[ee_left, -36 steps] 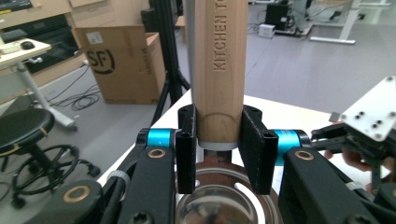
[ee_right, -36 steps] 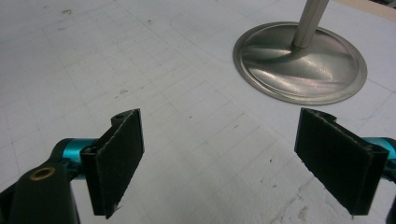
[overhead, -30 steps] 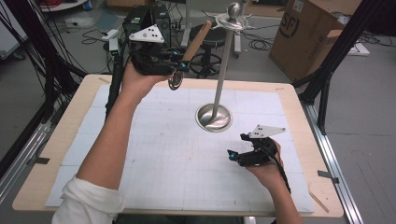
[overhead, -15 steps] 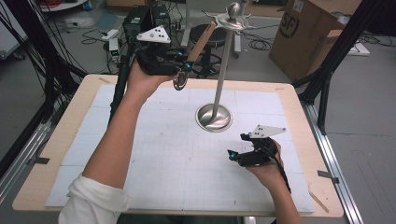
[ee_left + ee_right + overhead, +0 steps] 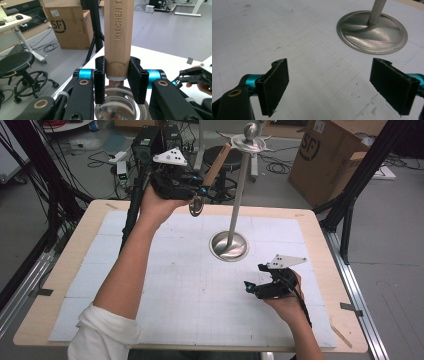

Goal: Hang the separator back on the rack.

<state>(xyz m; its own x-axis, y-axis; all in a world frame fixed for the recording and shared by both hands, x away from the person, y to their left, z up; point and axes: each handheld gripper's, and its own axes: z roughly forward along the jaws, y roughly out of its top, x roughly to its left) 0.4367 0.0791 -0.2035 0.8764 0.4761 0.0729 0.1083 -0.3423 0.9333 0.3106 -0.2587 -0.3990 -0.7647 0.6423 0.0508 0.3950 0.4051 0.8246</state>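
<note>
My left gripper (image 5: 199, 191) is raised over the table's far side, left of the stand, and is shut on a wooden-handled kitchen utensil (image 5: 216, 165). The handle slants up and to the right toward the stand's top, and the round metal end (image 5: 196, 208) hangs below the jaws. In the left gripper view the two pads press the base of the engraved handle (image 5: 117, 37), with a shiny metal bowl (image 5: 121, 107) beneath. The metal stand (image 5: 239, 195) is a pole on a round base (image 5: 229, 245) with arms at its top. My right gripper (image 5: 253, 288) rests low at the front right, open, with nothing between its pads (image 5: 274, 85).
A white gridded mat (image 5: 170, 285) covers the wooden table. Beyond the far edge are a cardboard box (image 5: 330, 155), a black stool (image 5: 15, 62), cables and black frame legs. The stand's base (image 5: 372, 32) lies just ahead of the right gripper.
My left gripper with the utensil has drifted slightly to the right, toward the stand. The right gripper has stayed where it was.
</note>
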